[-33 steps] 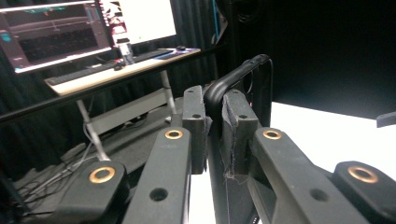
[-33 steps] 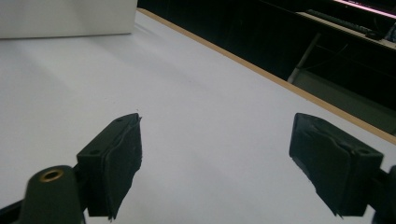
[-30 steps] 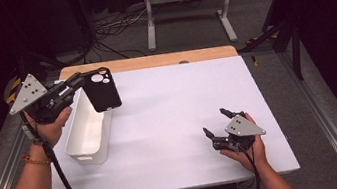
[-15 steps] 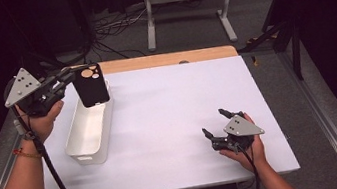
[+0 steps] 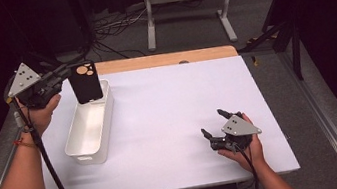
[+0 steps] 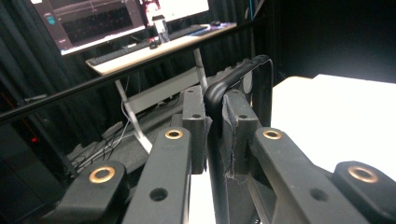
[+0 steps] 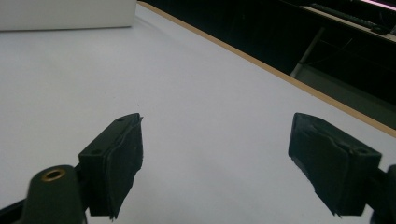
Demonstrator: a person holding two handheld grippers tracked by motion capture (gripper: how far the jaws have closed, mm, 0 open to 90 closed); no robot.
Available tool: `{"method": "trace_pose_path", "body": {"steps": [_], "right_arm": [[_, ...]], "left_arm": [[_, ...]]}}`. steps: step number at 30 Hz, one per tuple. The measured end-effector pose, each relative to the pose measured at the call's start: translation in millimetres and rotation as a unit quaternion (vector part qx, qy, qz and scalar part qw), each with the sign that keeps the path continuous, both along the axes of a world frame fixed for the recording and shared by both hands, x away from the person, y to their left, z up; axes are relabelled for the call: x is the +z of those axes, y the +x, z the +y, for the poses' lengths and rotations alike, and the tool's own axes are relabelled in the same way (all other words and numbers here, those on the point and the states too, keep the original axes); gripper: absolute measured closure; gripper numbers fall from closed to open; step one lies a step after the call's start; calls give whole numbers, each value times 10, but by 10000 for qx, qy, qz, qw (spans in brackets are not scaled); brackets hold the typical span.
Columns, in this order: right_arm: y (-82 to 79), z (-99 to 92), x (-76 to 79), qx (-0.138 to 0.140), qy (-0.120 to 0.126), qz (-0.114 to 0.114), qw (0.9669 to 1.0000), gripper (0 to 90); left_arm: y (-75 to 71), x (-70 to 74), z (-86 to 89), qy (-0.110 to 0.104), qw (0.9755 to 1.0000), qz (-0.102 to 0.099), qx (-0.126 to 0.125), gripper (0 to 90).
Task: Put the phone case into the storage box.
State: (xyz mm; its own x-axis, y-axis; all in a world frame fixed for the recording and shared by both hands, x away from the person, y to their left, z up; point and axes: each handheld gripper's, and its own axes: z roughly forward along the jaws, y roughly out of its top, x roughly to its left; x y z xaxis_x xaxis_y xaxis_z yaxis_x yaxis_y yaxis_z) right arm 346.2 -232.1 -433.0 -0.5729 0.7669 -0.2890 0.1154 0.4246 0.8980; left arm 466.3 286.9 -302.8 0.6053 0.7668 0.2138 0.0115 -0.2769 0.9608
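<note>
A black phone case (image 5: 85, 81) with a round camera cut-out hangs upright over the far end of a white bin (image 5: 86, 156). My left gripper (image 5: 66, 75) is shut on the case's edge, held by the hand at the table's left side. In the left gripper view the jaws (image 6: 214, 126) pinch the thin rim of the case (image 6: 233, 78). My right gripper (image 5: 212, 122) rests low on the table at the front right, open, with nothing between its fingers. The right gripper view has the jaws (image 7: 215, 140) spread wide over bare white surface.
The white table (image 5: 172, 99) has a wooden strip along its far edge. The bin (image 7: 70, 14) lies far off in the right gripper view. A metal stand (image 5: 185, 1) and cables lie on the floor behind the table. Monitors and a keyboard (image 6: 154, 44) sit on a desk beyond.
My left gripper has carried the phone case a little left and farther back, over the bin's far end. The right gripper has stayed put and open.
</note>
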Motion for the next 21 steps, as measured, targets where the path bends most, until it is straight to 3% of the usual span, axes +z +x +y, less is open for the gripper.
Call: {"method": "trace_pose_path", "body": {"steps": [9, 13, 21], "right_arm": [[3, 6, -9, 7, -9, 23, 10000, 190], [2, 15, -17, 8, -20, 63, 10000, 190], [-19, 11, -17, -62, -15, 134, 9999, 190]], "left_arm": [[231, -178, 1, 88, 9997, 185, 138, 816], [345, -300, 8, 46, 9995, 300, 64, 816], [484, -481, -51, 142, 9993, 346, -3, 816]]}}
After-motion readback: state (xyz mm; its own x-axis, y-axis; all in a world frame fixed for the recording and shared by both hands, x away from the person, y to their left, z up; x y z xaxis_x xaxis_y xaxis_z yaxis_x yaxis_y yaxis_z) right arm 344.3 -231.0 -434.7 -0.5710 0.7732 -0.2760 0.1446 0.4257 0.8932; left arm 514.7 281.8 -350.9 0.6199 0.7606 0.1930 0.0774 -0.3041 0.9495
